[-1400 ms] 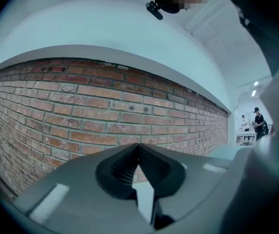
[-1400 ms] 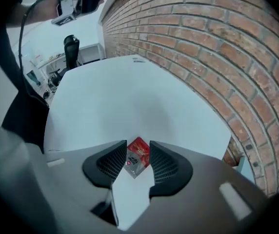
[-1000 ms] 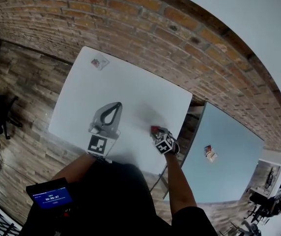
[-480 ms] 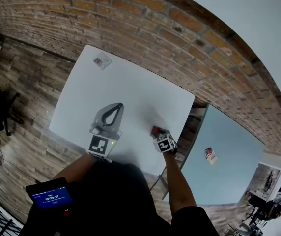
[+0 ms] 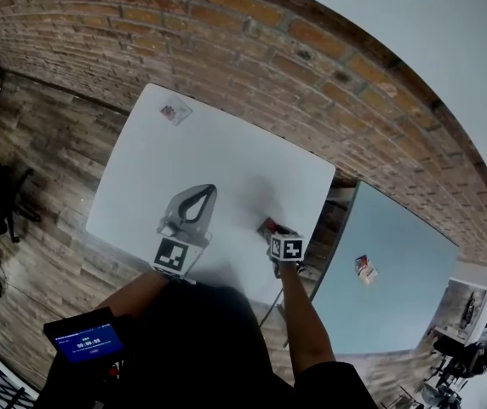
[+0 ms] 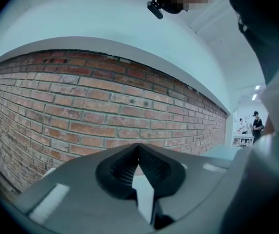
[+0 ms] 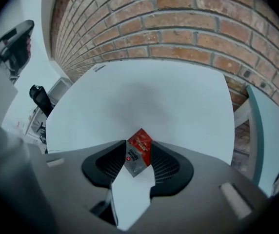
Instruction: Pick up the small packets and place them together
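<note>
Left gripper [image 6: 139, 150] closed on nothing, I'm closing the right gripper [image 7: 137, 165], jaws apart, round the five o'clock packet [image 5: 268, 226]; eleven o'clock packet [image 5: 174, 109] not gathered yet.

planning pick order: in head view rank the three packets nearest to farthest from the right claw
1. red packet: at the right claw, between its jaws, which have just been closing
2. packet on the light blue table, right side
3. packet at white table's far left corner

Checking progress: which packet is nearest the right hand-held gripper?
The red packet between its jaws; the corner packet and next-table packet lie far off.
</note>
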Demonstrator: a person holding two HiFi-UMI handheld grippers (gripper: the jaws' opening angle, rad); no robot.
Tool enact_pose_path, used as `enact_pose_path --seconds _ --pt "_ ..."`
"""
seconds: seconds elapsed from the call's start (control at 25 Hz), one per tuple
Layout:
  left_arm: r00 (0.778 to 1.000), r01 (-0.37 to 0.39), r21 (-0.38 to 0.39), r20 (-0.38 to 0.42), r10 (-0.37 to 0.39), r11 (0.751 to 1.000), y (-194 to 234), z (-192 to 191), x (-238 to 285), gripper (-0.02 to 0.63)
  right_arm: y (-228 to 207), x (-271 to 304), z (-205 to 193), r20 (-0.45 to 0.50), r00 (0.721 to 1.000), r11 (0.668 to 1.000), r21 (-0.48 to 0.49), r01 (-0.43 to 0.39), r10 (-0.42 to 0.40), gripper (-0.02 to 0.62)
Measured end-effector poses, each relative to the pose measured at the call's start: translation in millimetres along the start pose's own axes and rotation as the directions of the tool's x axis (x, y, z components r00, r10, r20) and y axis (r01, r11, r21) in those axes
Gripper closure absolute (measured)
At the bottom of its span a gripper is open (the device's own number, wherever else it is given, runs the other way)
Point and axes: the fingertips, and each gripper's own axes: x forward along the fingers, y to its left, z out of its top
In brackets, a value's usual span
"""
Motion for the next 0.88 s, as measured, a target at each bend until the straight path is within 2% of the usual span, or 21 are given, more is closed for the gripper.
enact_pose_path --seconds 0.08,0.12,0.16,0.2,0.28,0.4,0.48,0.52,0.6,0.68,0.76,0.84,0.88 --pt "1.000 -0.004 -0.001 0.006 0.004 1.000 1 3 1 0.606 3 -10 10 0.024 0.999 0.993 -0.114 -0.020 0.023 0.439" --pt "1.000 -0.007 0.000 0.009 0.007 1.000 2 4 1 0.606 8 -14 14 0.028 0.999 0.979 -0.199 -0.038 0.045 0.439" --pt "1.000 -0.009 0.001 0.011 0.009 1.000 3 5 2 0.606 13 -16 16 0.015 0.998 0.953 -0.299 -0.057 0.065 0.439" --pt "1.000 -0.009 0.001 0.012 0.009 1.000 3 5 3 0.606 17 -17 16 -0.016 0.997 0.911 -0.407 -0.073 0.073 0.439" --pt "1.000 -0.006 0.004 0.011 0.006 1.000 2 3 3 0.606 22 -16 8 -0.109 0.993 0.787 -0.609 -0.101 0.044 0.442" --pt "1.000 -0.008 0.006 0.005 0.008 1.000 1 1 1 0.606 24 -6 -8 -0.236 0.971 0.558 -0.811 -0.178 -0.034 0.443" --pt "1.000 -0.014 0.008 0.003 0.014 1.000 1 1 -1 0.606 22 1 -18 -0.289 0.954 0.415 -0.881 -0.229 -0.085 0.433" --pt "1.000 -0.017 0.010 0.003 0.017 1.000 2 1 -2 0.606 20 4 -20 -0.303 0.947 0.355 -0.901 -0.248 -0.108 0.424" --pt "1.000 -0.025 0.015 0.003 0.025 1.000 4 1 -4 0.606 18 8 -23 -0.322 0.936 0.265 -0.924 -0.277 -0.143 0.417" --pt "0.999 -0.038 0.013 0.003 0.038 0.999 8 0 -7 0.606 14 13 -26 -0.338 0.925 0.197 -0.932 -0.303 -0.174 0.417" --pt "0.999 -0.049 0.007 -0.002 0.049 0.999 11 -2 -9 0.606 10 18 -29 -0.349 0.916 0.156 -0.934 -0.322 -0.198 0.419" --pt "0.998 -0.055 0.003 -0.009 0.055 0.998 12 -4 -10 0.606 8 20 -30 -0.356 0.913 0.159 -0.931 -0.328 -0.198 0.419" --pt "0.998 -0.058 0.002 -0.012 0.058 0.998 13 -5 -11 0.606 9 20 -29 -0.358 0.914 0.178 -0.928 -0.327 -0.188 0.419"
